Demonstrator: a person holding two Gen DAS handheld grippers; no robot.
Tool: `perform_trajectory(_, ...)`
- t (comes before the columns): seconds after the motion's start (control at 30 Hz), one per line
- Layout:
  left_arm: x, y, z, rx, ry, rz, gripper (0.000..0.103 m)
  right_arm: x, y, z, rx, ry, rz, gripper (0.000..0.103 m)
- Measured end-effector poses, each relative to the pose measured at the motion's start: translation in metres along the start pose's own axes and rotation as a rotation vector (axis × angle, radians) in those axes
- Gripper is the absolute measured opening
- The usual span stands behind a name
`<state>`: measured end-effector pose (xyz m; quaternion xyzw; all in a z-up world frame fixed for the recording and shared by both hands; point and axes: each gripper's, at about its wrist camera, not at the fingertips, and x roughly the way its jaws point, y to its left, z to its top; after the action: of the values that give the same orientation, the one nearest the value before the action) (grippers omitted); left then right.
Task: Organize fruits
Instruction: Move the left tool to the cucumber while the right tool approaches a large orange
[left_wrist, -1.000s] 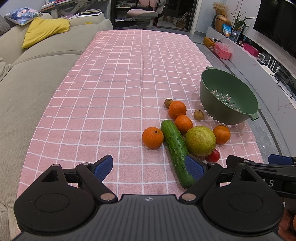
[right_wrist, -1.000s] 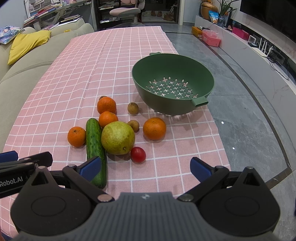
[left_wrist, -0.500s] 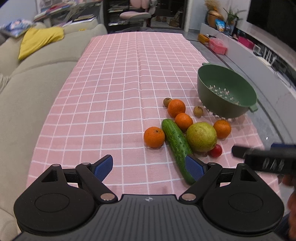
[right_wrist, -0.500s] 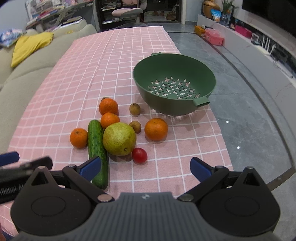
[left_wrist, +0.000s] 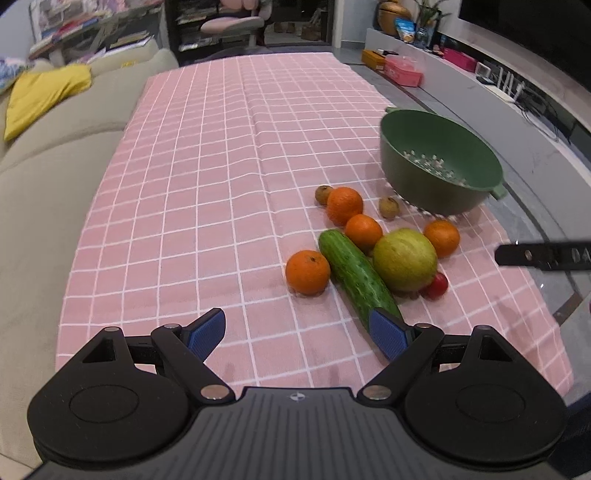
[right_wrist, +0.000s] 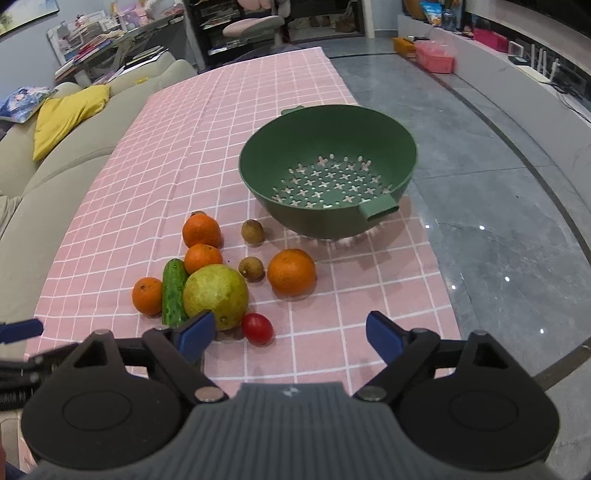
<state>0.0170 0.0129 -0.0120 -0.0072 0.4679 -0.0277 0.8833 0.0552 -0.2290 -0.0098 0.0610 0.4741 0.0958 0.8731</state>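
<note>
Fruit lies on the pink checked tablecloth: several oranges, a cucumber, a large yellow-green fruit, a red cherry tomato and three small brown fruits. A green colander stands empty behind them; it also shows in the left wrist view. My left gripper is open and empty, near the cucumber's near end. My right gripper is open and empty, just in front of the tomato.
A beige sofa with a yellow cushion runs along the table's left side. The table's glass edge and the grey floor lie to the right. The right gripper's side shows at the left view's right edge.
Both grippers have moved forward and up toward the fruit. The right gripper has risen in the left wrist view. No fruit has moved.
</note>
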Motion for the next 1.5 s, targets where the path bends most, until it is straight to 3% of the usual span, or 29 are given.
perform_trajectory(0.17,0.015,0.005,0.007,-0.060,0.024,-0.060,0.103,0.007,0.006,0.007,-0.047,0.002,0.032,0.079)
perform_trajectory(0.43,0.033,-0.004,0.013,-0.016,0.031,-0.067,0.103,0.039,0.006,0.025,-0.068,0.037,0.038,0.070)
perform_trajectory(0.77,0.051,-0.010,0.009,-0.108,0.085,-0.152,0.102,0.082,-0.020,0.035,0.132,0.133,0.065,0.059)
perform_trajectory(0.87,0.059,-0.011,0.009,-0.162,0.096,-0.172,0.094,0.086,-0.019,0.037,0.142,0.126,0.065,0.059)
perform_trajectory(1.13,0.078,-0.032,0.006,-0.116,0.116,-0.152,0.089,0.098,-0.019,0.038,0.177,0.147,0.078,0.059)
perform_trajectory(1.27,0.090,-0.039,0.005,-0.105,0.135,-0.081,0.084,0.106,-0.018,0.039,0.177,0.150,0.074,0.057)
perform_trajectory(1.37,0.097,-0.040,0.004,-0.122,0.137,-0.076,0.078,0.113,-0.018,0.038,0.179,0.159,0.069,0.054)
perform_trajectory(1.5,0.098,-0.044,0.004,-0.105,0.115,-0.062,0.078,0.120,-0.021,0.039,0.191,0.160,0.065,0.053)
